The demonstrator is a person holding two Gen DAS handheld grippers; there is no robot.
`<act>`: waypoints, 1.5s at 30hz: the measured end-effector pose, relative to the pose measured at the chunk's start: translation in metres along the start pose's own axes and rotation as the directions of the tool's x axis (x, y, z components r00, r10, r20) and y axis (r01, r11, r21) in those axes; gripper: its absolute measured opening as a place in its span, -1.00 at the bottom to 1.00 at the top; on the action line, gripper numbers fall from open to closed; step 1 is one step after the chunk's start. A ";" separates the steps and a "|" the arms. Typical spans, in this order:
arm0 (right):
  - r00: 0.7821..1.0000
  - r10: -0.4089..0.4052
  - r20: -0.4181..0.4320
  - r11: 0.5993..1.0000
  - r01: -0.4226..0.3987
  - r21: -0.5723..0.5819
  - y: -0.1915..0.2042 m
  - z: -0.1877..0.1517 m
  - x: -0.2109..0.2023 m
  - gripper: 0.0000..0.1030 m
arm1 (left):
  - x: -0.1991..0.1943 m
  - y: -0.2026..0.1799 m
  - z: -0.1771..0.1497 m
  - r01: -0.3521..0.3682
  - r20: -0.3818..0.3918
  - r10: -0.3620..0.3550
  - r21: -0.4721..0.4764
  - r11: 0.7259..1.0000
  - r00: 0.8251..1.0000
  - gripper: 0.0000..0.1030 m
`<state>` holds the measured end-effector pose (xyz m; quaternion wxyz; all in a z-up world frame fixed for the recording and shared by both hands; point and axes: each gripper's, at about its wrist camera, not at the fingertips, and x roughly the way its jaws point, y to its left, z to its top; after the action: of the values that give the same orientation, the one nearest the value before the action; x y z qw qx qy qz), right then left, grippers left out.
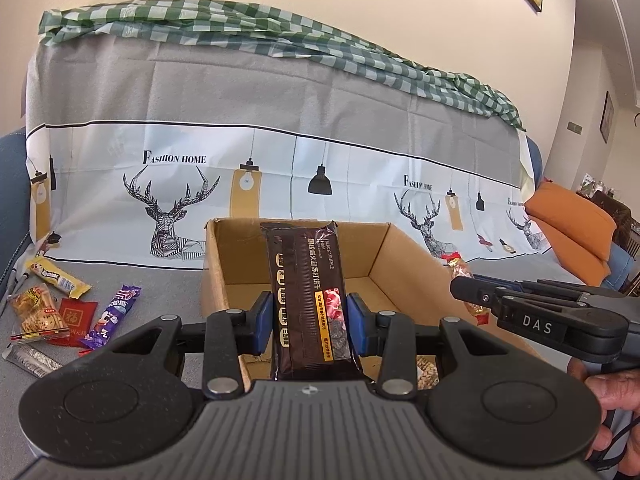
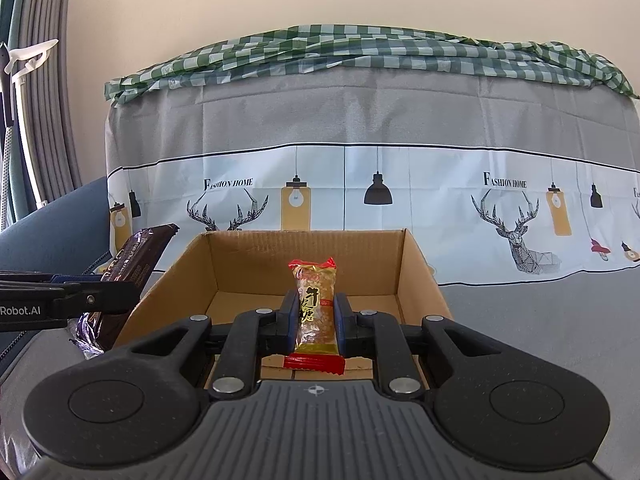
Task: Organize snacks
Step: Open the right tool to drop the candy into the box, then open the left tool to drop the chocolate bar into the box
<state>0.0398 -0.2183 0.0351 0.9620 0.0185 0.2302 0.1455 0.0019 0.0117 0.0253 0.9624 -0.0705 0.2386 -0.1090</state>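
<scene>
1. L tool: blue pads clamped on the dark cracker pack, pinched near its lower half so the long pack stands upright over the cardboard box. I read that as keeping it clear of the near wall for a drop-in.
2. R tool: jaws pressed together on the small gold-and-red candy pack, gripped at mid-body w/ the red crimped end sticking out toward the camera. It also sits above the box's near edge.
3. Box is open-topped on the grey sofa cover, flaps out of the way. The floor I can see is mostly bare; something pale shows by the near wall under the L tool, can't tell what.
4. Both tools sit side by side at the box's near side, close but apart, so neither blocks the other's drop.
5. Left of the box, loose snacks wait on the cover: yellow bar, purple wafer pack, cracker bag, red packet, silver stick.
6. My guess: both packs go in next, then back to that pile. Risk: tall dark pack may tip against a wall.
</scene>
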 end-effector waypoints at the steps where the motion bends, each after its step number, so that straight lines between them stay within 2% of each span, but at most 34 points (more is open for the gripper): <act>1: 1.000 0.001 0.001 1.000 -0.001 -0.002 -0.001 0.000 0.000 -0.63 | 0.000 0.000 0.000 0.001 0.000 -0.001 0.001 1.000 1.000 -0.17; 34: 1.000 0.005 0.003 1.000 -0.005 -0.019 -0.001 0.001 -0.001 -0.63 | -0.002 -0.005 0.000 0.019 0.010 -0.019 0.018 1.000 1.000 -0.17; 42: 1.000 0.007 0.002 1.000 -0.007 -0.022 -0.003 0.001 0.000 -0.63 | -0.002 -0.006 0.000 0.049 0.003 -0.049 0.012 0.999 0.999 -0.17; 43: 1.000 0.005 0.002 1.000 -0.004 -0.022 -0.002 0.001 0.000 -0.62 | -0.001 -0.005 0.000 0.062 -0.002 -0.062 0.006 0.998 0.998 -0.16; 44: 1.000 0.001 0.002 1.000 -0.001 -0.022 -0.003 0.001 0.000 -0.59 | -0.001 -0.005 0.000 0.069 -0.005 -0.069 0.004 0.998 0.998 -0.04; 45: 1.000 0.000 -0.001 1.000 0.000 -0.022 -0.003 0.001 0.000 -0.41 | -0.001 -0.006 0.000 0.074 -0.005 -0.074 0.006 0.997 0.997 0.08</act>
<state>0.0413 -0.2210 0.0359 0.9621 0.0079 0.2289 0.1479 0.0003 0.0062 0.0266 0.9574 -0.0761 0.2376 -0.1457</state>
